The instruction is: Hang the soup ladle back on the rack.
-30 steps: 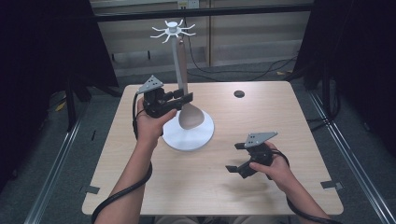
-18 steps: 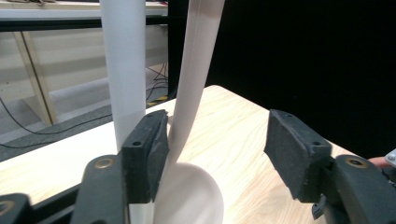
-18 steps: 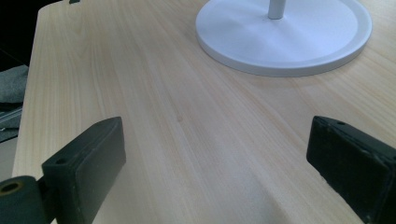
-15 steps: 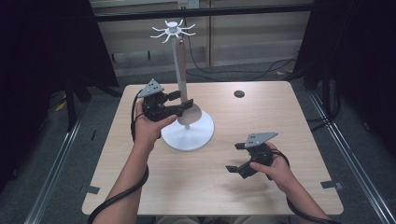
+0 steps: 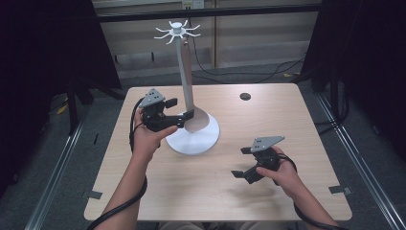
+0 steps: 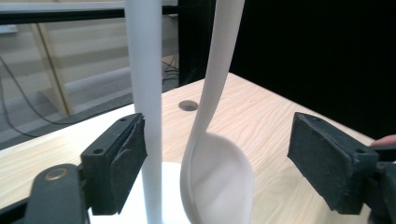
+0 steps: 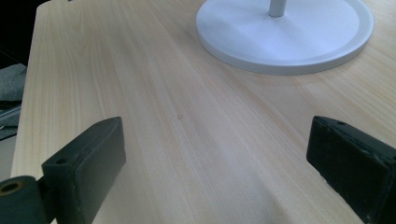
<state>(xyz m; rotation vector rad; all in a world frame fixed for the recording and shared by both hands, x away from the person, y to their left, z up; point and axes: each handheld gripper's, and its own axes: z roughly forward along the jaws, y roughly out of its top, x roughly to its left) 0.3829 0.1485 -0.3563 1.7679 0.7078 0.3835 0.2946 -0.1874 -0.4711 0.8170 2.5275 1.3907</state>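
Your left gripper (image 6: 219,163) has just been opening; its jaws stand wide around the white spoon (image 6: 219,182) and the stand's pole (image 6: 145,93), gripping neither. The spoon seems to hang from the stand's top hooks (image 5: 176,31), at twelve o'clock on the table (image 5: 287,115). Back straight out without brushing it. Your right gripper (image 7: 219,163) waits wide open at five o'clock.
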